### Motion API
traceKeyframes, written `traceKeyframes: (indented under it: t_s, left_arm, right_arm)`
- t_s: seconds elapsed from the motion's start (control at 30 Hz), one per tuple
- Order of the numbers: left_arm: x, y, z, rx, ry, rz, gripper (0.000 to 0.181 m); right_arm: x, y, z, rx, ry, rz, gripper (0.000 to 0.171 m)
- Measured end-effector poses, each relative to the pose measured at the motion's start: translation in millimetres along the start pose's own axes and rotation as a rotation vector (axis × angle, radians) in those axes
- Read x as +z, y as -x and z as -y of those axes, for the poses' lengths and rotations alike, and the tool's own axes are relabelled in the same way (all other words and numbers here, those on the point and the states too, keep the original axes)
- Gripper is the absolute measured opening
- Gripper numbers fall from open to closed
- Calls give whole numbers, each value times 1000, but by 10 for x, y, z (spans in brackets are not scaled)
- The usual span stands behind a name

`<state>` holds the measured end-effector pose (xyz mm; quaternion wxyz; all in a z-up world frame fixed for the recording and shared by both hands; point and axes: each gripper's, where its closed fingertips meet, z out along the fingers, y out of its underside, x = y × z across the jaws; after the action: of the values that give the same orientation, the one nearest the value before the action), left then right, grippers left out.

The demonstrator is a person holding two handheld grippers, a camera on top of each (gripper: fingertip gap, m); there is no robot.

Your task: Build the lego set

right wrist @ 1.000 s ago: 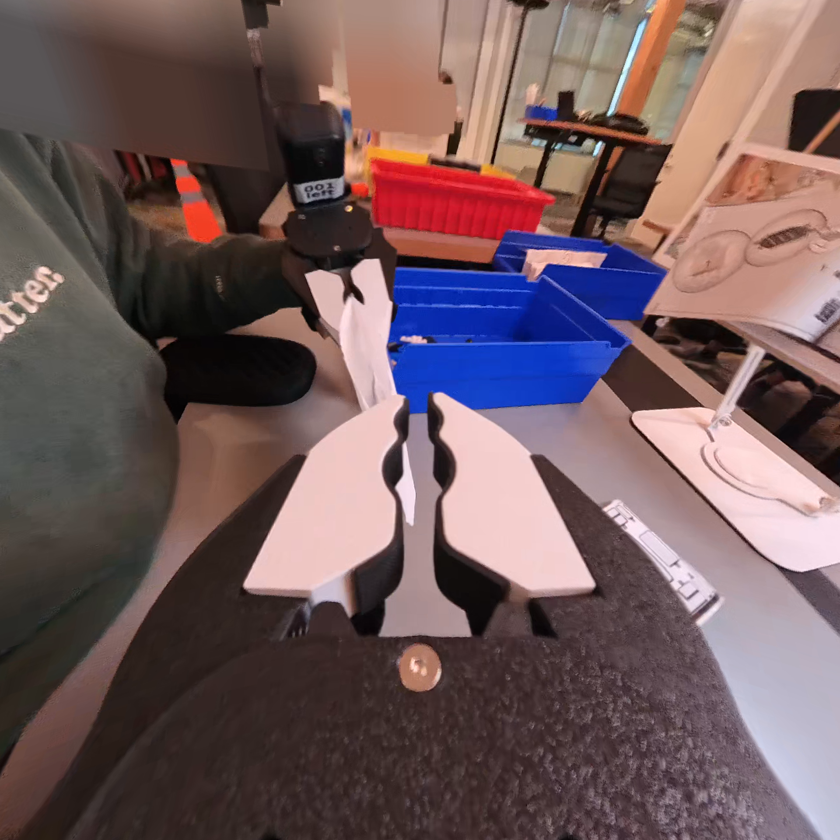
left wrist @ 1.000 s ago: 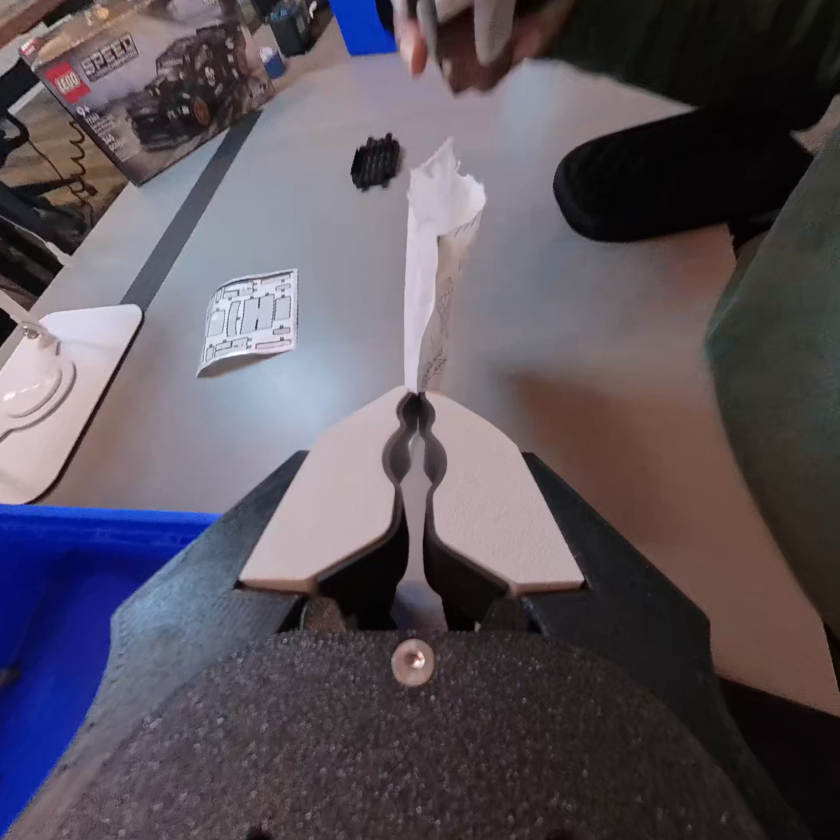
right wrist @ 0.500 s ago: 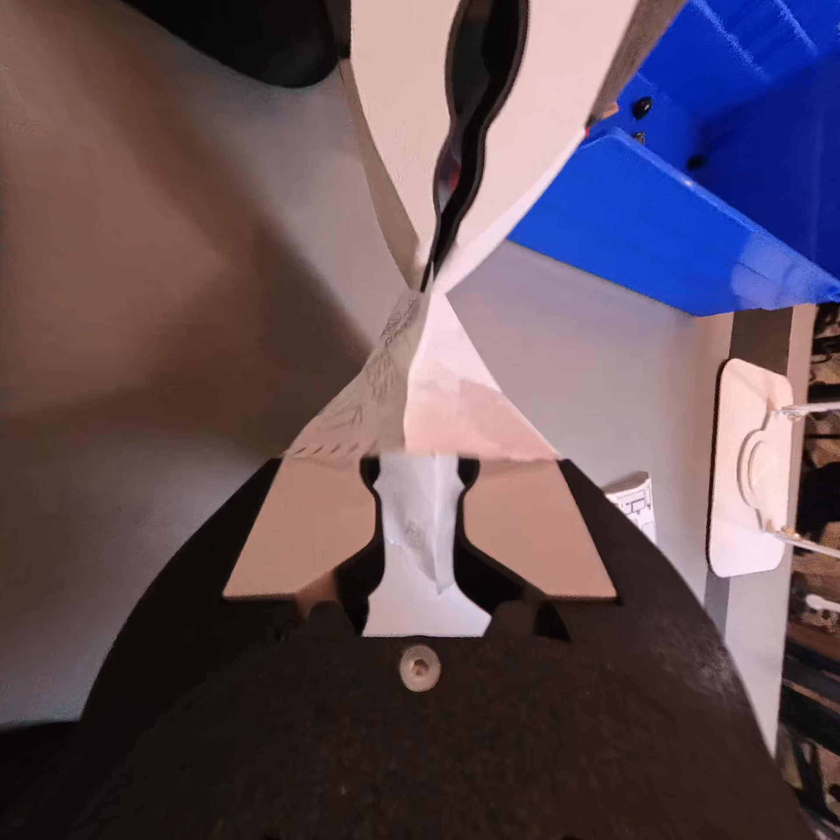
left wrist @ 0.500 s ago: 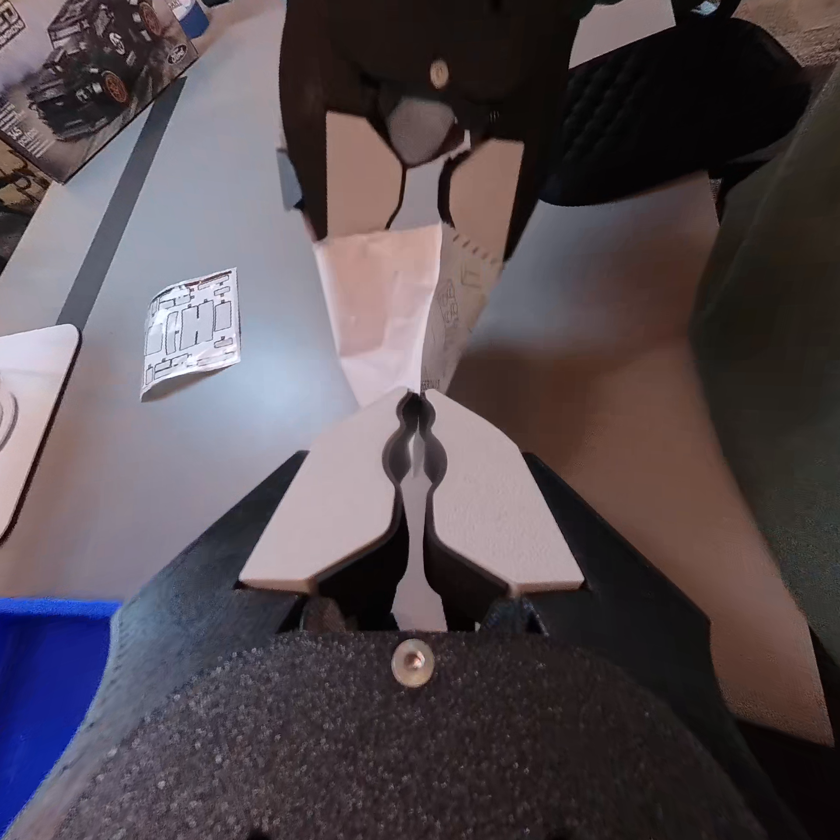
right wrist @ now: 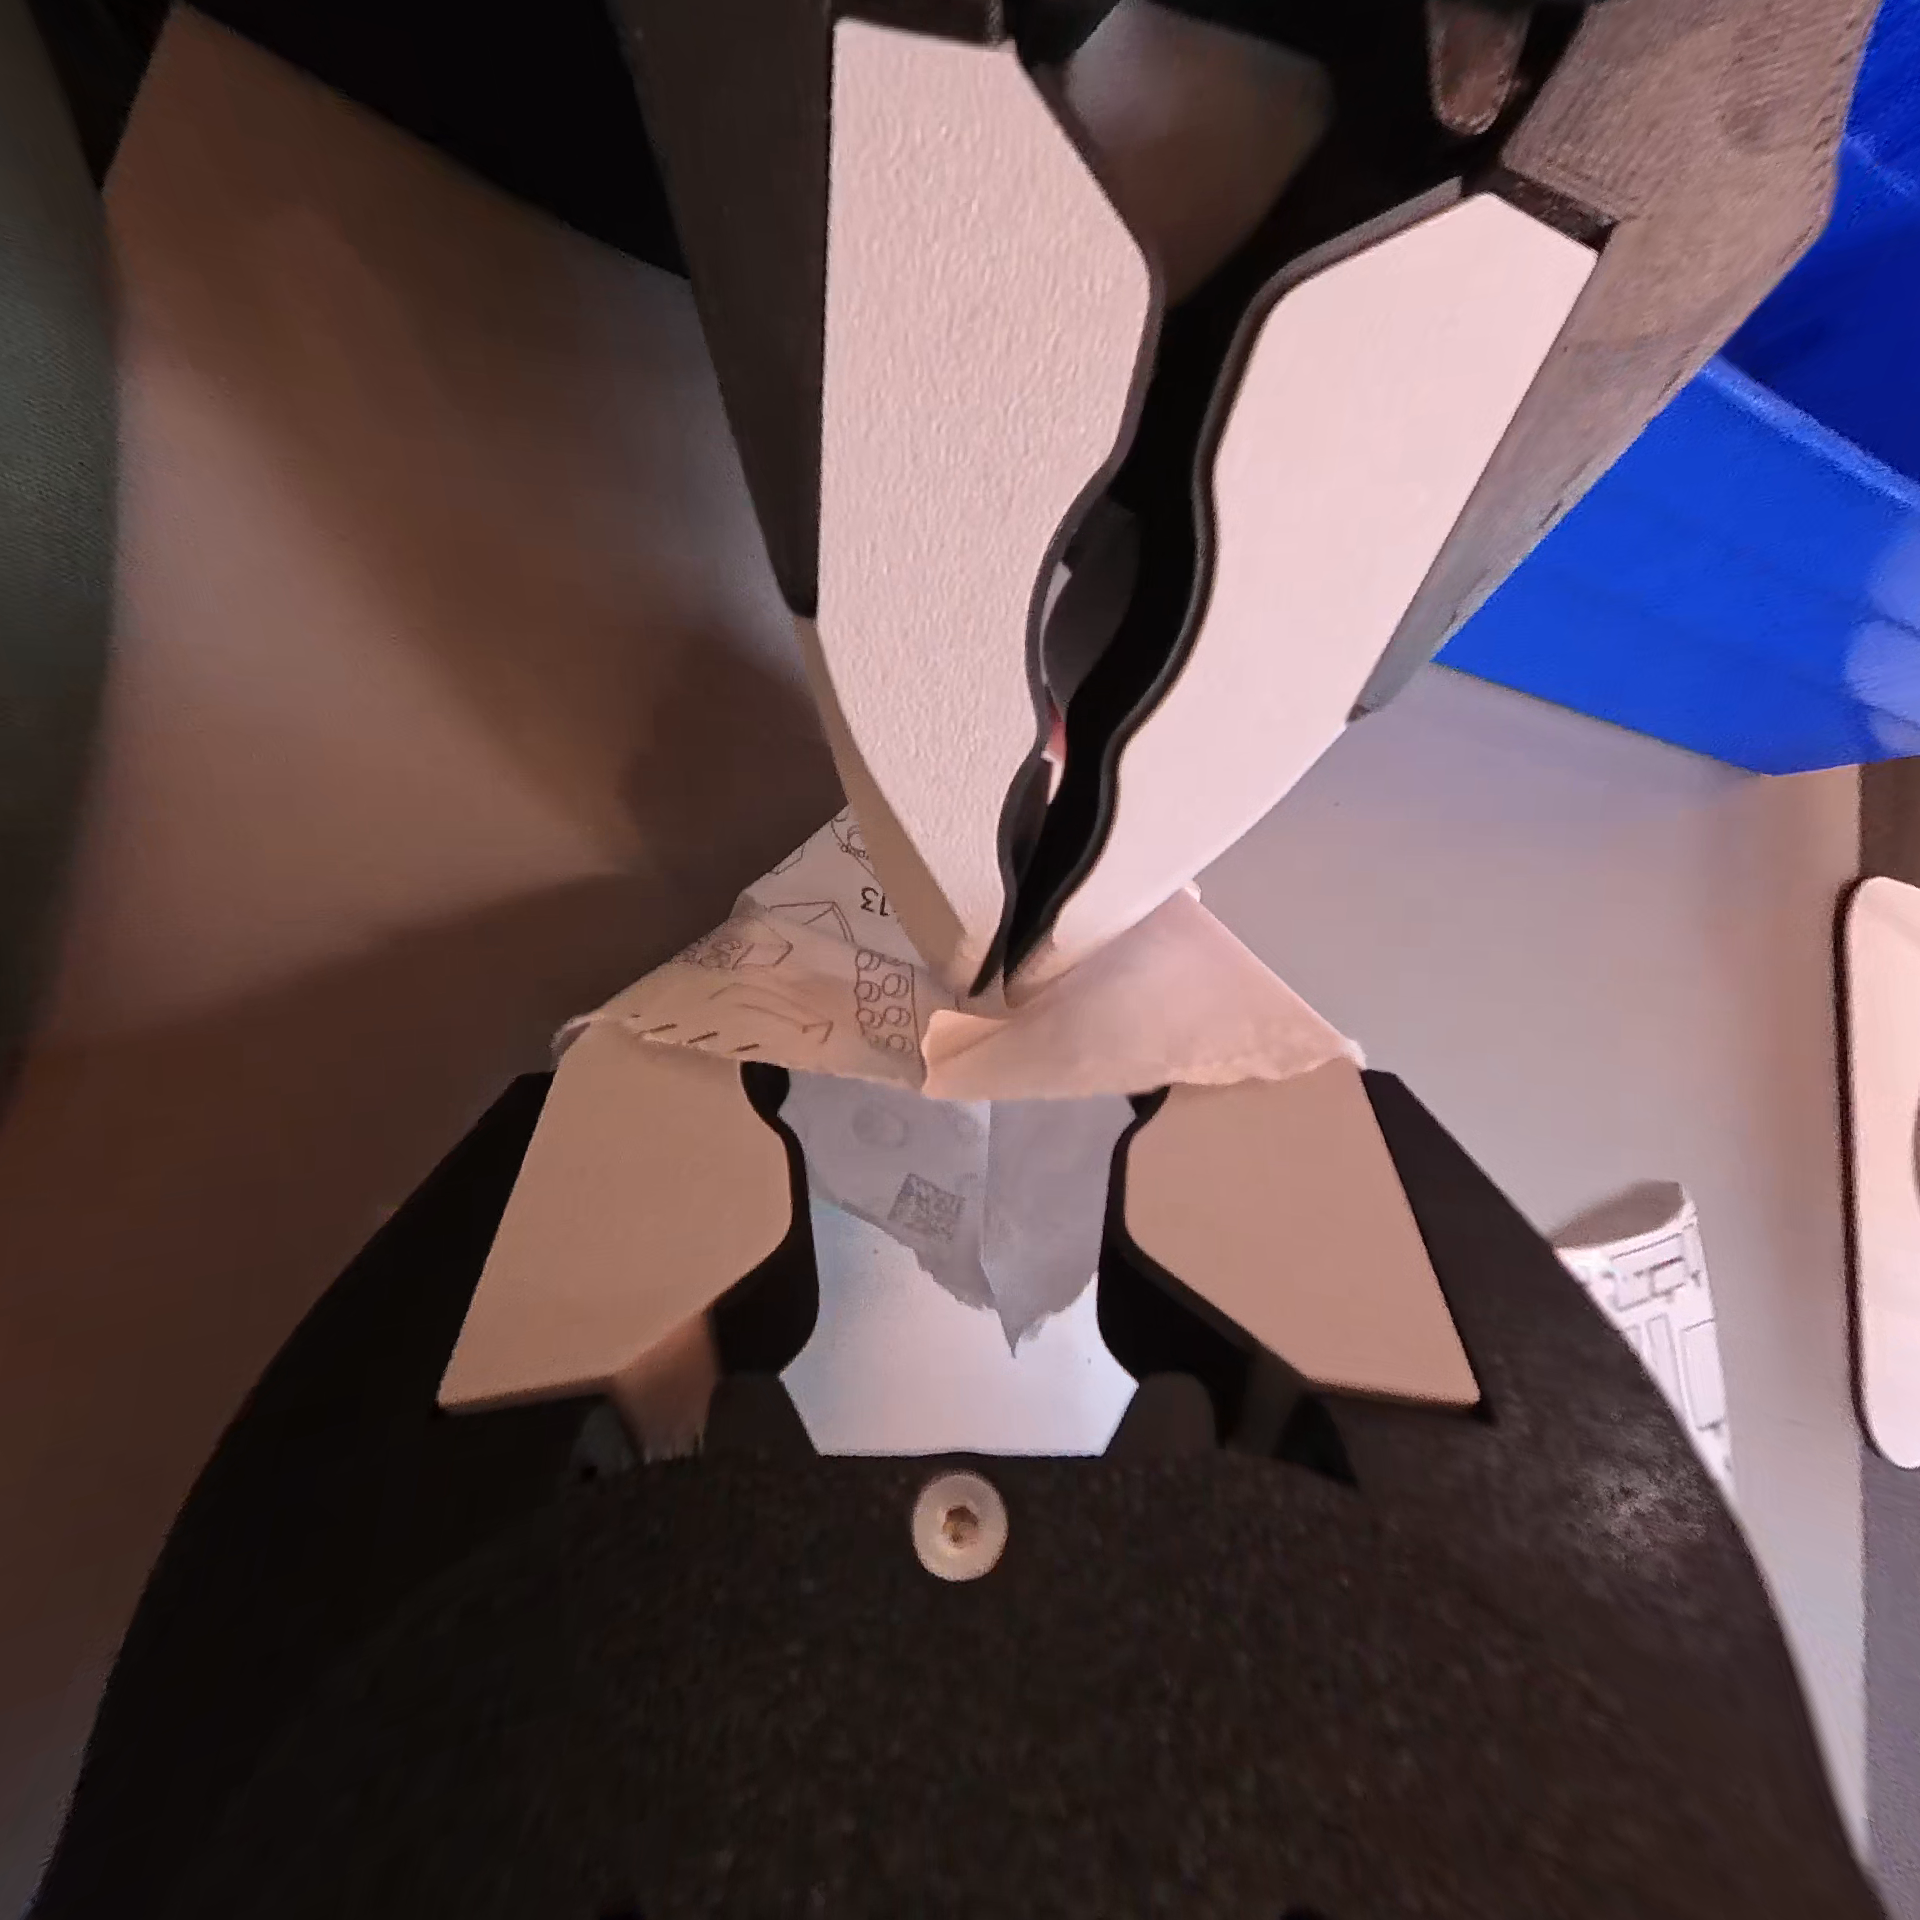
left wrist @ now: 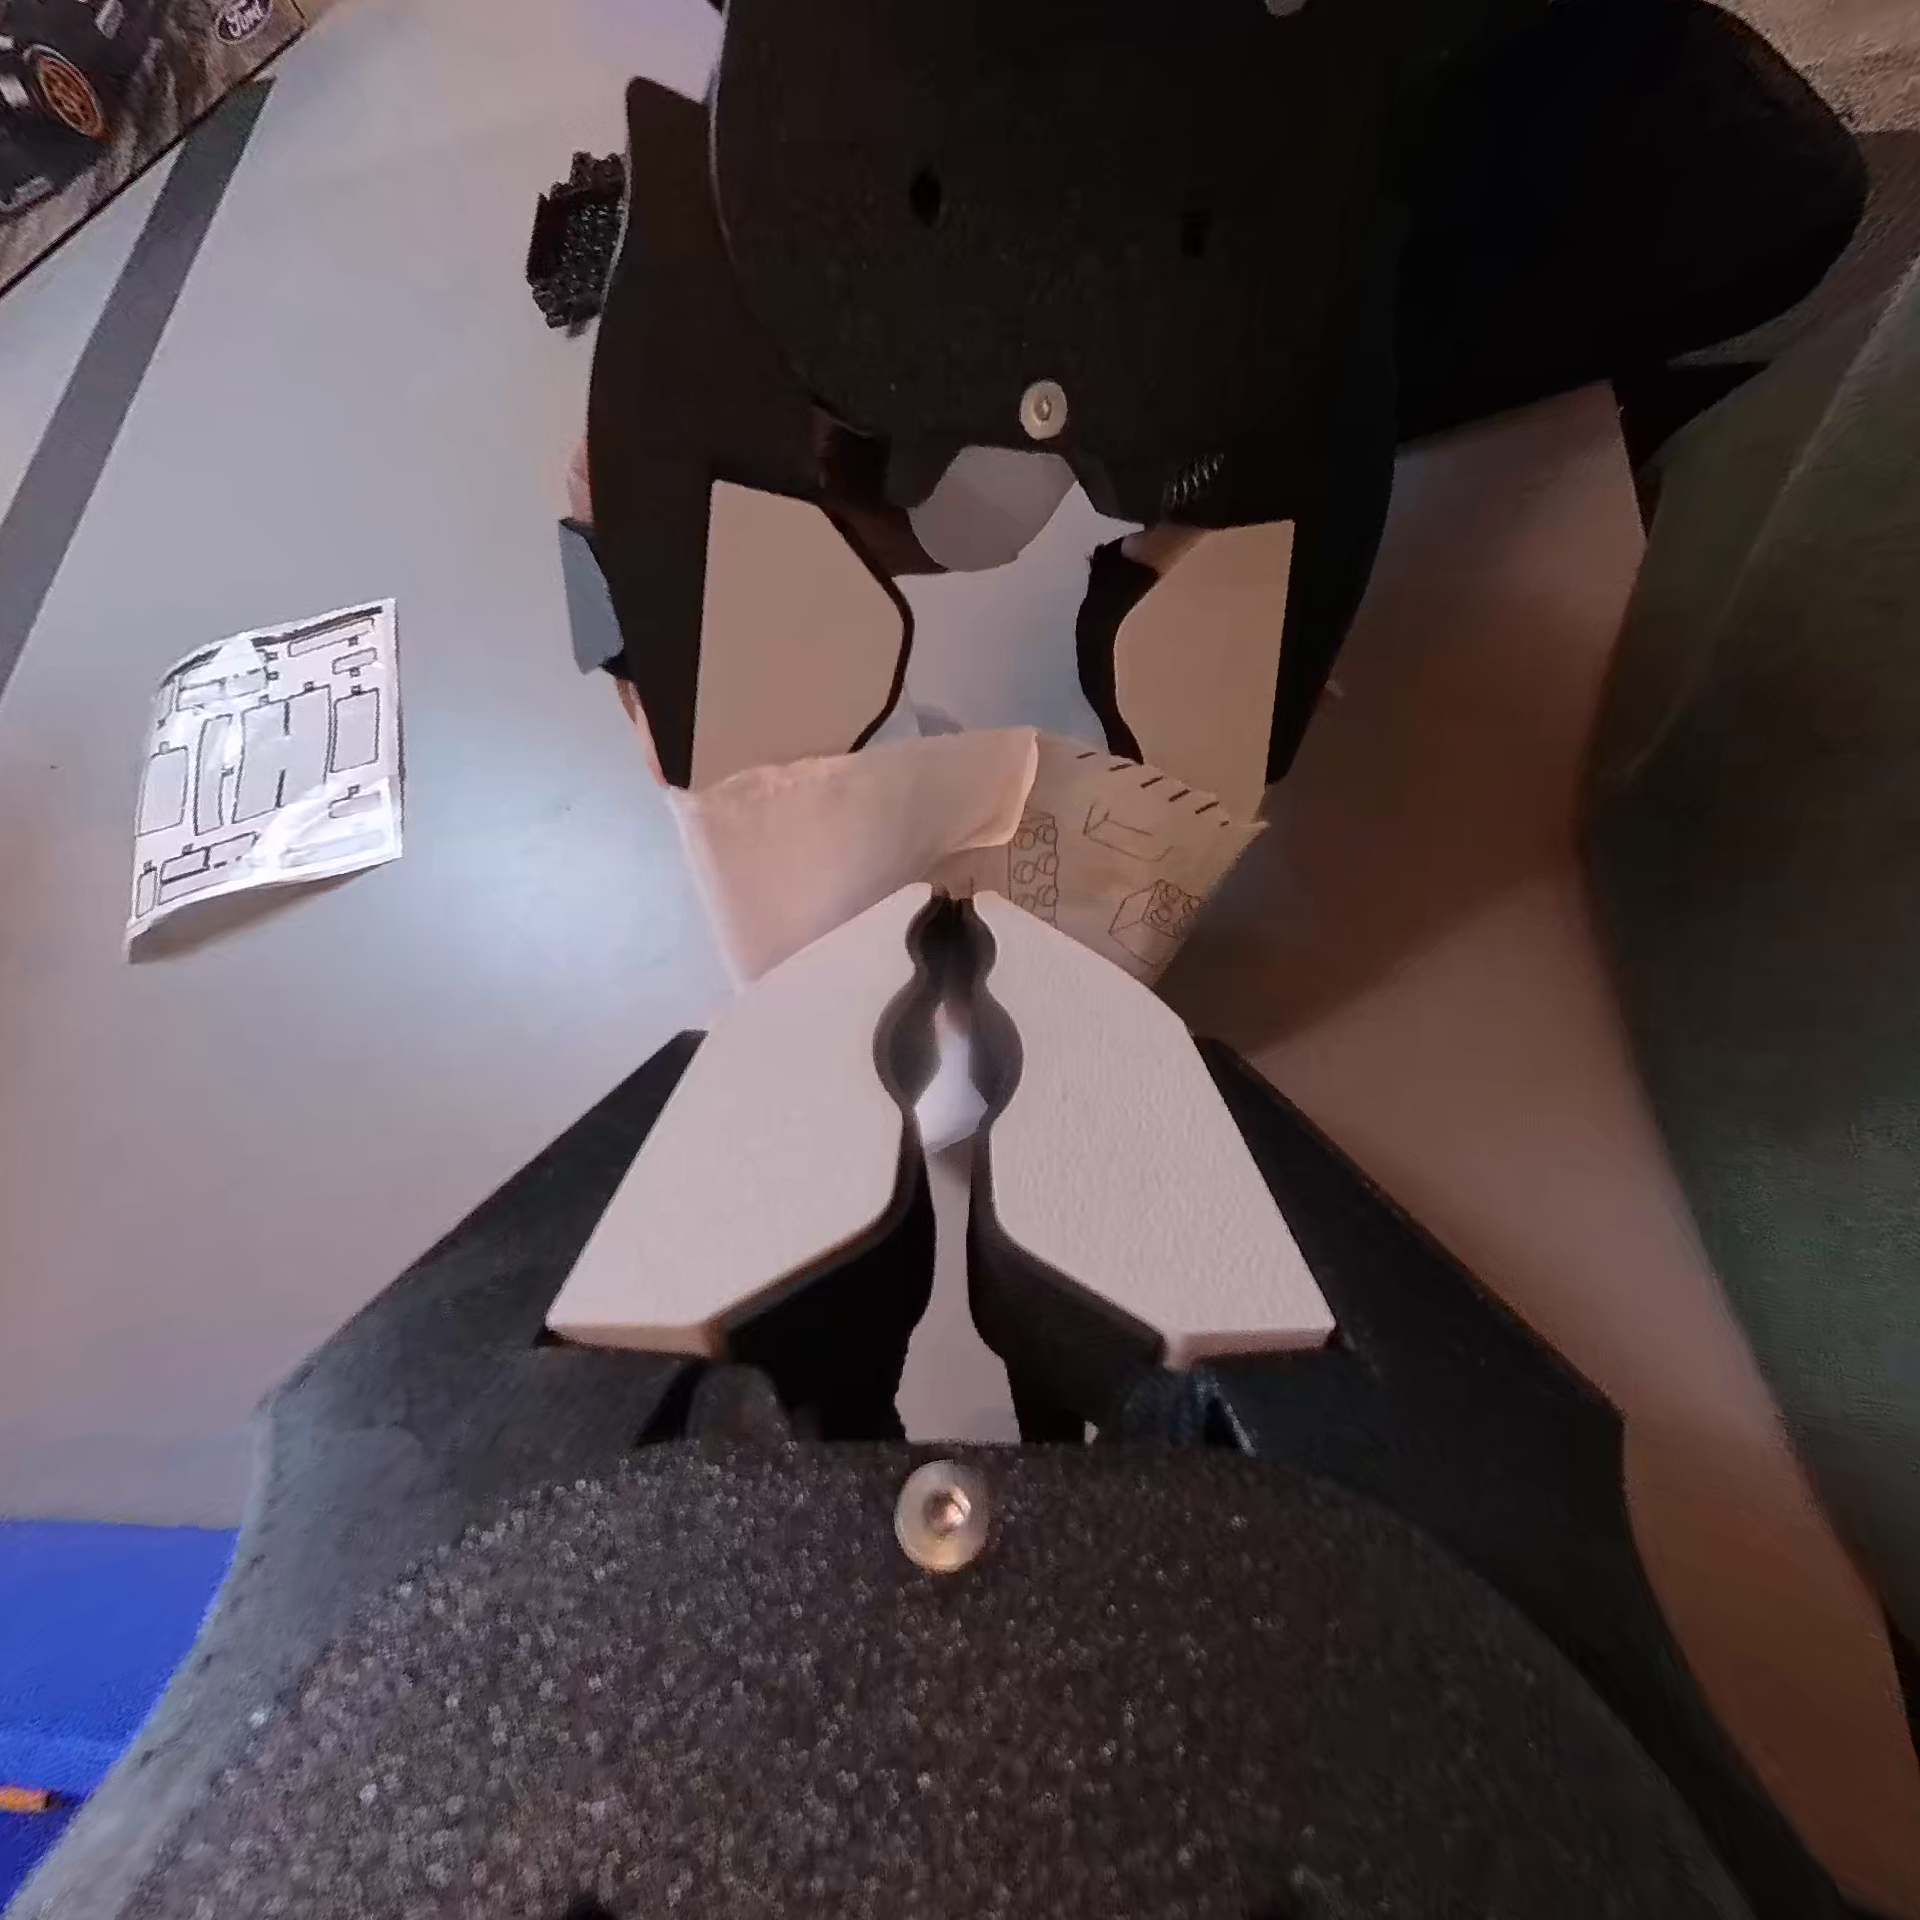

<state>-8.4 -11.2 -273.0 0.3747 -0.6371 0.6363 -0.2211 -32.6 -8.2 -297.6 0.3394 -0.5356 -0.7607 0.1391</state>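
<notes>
- The paper bag (left wrist: 852, 831) hangs in the air above the table (left wrist: 416, 1091), stretched between the two tools; its torn mouth edge runs crosswise, from one side of the right tool to the other.
- The left hand-held gripper (left wrist: 951, 906) is closed at its tips on the bag's lower, narrowed end, and a strip of white paper shows in the gap behind the tips.
- The right hand-held gripper (right wrist: 951, 1081) faces it nose to nose with its jaws spread wide. The bag's mouth lies across its tips, and more paper shows in the gap between them, but nothing is pinched there yet.
- The relation that matters, as I judge it: the bag lies straight ahead of both tools, its long axis along the line joining them. So the right tool, already at the mouth, is the nearer one to close on that edge and pull it open against the left's hold.
- The left wrist view alone shows the sticker sheet (left wrist: 270, 769) flat on the table to the left, a black ribbed part (left wrist: 571, 249) farther off, and the set's box (left wrist: 94, 83) at the far corner.
- The right wrist view alone shows the ragged torn flap hanging inside the spread jaws, a blue bin (right wrist: 1714, 582) behind the left tool, and a white stand base (right wrist: 1886, 1164) at the right edge.
</notes>
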Motion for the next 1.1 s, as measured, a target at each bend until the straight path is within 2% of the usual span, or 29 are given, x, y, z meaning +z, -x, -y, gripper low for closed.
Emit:
traceKeyframes:
  t_s: [0.17,0.27,0.37,0.5,0.57,0.67,0.77,0.87,1.1]
  left_arm:
    - [66,-23,7,-4,-18,-6,0]
    - [-7,10,41,-10,-63,6,0]
    - [-264,112,134,-55,-211,15,0]
    - [-625,224,248,-103,-415,20,0]
    - [-772,237,316,-114,-513,-7,0]
    - [-971,235,432,-151,-671,-79,0]
    - [-1062,226,484,-206,-776,-157,0]
    - [-1068,210,503,-246,-825,-208,0]
    - [-1011,192,512,-261,-823,-237,0]
  right_arm:
    - [-14,61,-23,54,-25,36,65]
    - [-147,7,-10,112,-78,27,79]
    - [-505,-180,43,229,-229,-24,102]
    - [-925,-344,-33,375,-399,-74,102]
    - [-1042,-361,-45,448,-513,-46,89]
    - [-1034,-391,-77,511,-635,-18,60]
    - [-1017,-397,53,513,-732,20,40]
    - [-987,-336,206,432,-737,48,28]
    - [-1014,-306,370,341,-762,37,8]
